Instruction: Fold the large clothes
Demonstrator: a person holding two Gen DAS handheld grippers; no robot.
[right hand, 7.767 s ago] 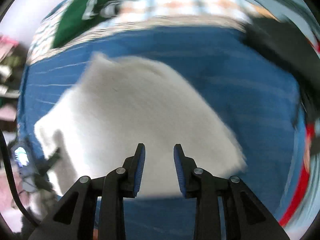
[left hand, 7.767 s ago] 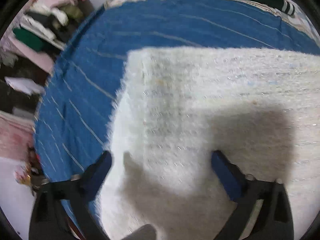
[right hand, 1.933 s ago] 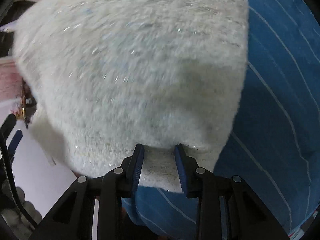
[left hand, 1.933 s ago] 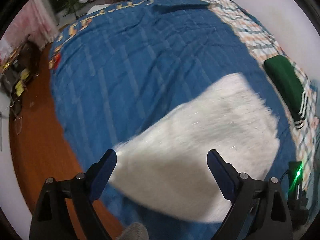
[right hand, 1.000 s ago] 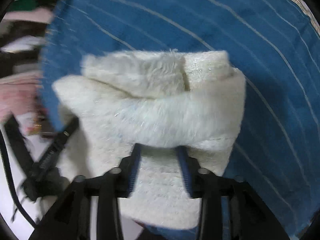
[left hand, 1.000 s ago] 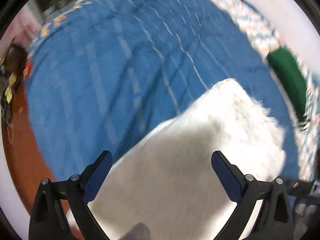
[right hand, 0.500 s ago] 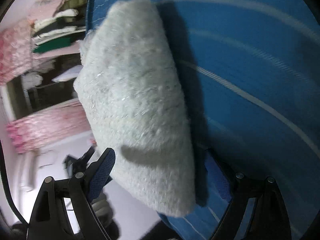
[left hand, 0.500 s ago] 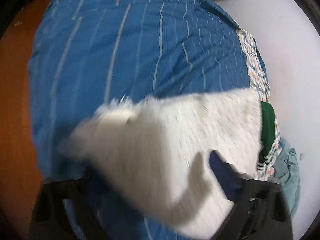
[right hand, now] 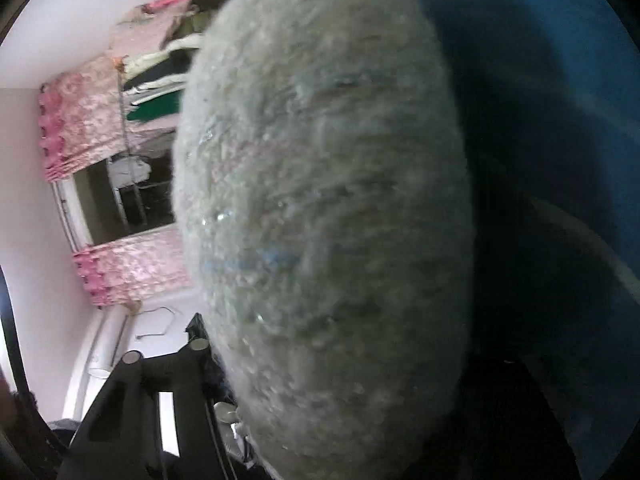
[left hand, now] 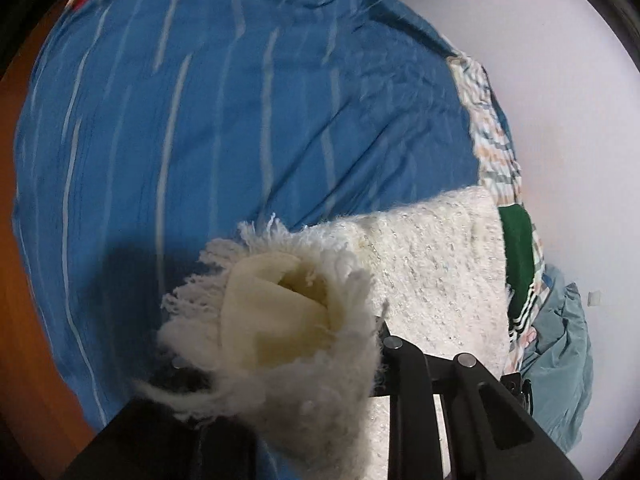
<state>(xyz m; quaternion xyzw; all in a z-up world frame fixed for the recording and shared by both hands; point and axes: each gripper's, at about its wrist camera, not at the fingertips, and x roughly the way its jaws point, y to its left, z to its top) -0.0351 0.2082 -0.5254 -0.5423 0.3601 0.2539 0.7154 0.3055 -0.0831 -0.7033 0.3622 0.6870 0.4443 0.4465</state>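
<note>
Your left gripper (left hand: 304, 344) is buried in the fluffy white knitted garment (left hand: 432, 276): a fringed corner of it, with a smooth cream lining showing inside the fold, bunches up right where the fingertips would be. Only the black right-hand finger arm shows beside the bundle; the other side is covered by wool. The cloth sits between the fingers, but the tips are hidden, so you cannot tell whether they are pinched on it or standing apart. The rest of the garment stretches away to the right of the gripper, lying on the blue bedspread with pale stripes (left hand: 224, 128) and reaching toward a folded dark green garment with white stripes (left hand: 518, 256) near the bed's edge. A pale blue crumpled cloth (left hand: 564, 356) lies just beyond that, against the white wall.

Your right gripper (right hand: 320, 364) points along the bed edge, and the same white garment (right hand: 324, 208) fills the middle of its view, draped thick over the place where the fingers meet. Only the black left-hand finger arm shows at the lower left; the tips are covered, so their state cannot be read either. Pink ruffled curtains (right hand: 84, 124) frame a dark window behind, with stacked clothes on shelves above it.

The left gripper looks down over the bed at a slant. No readable writing or labels show.
</note>
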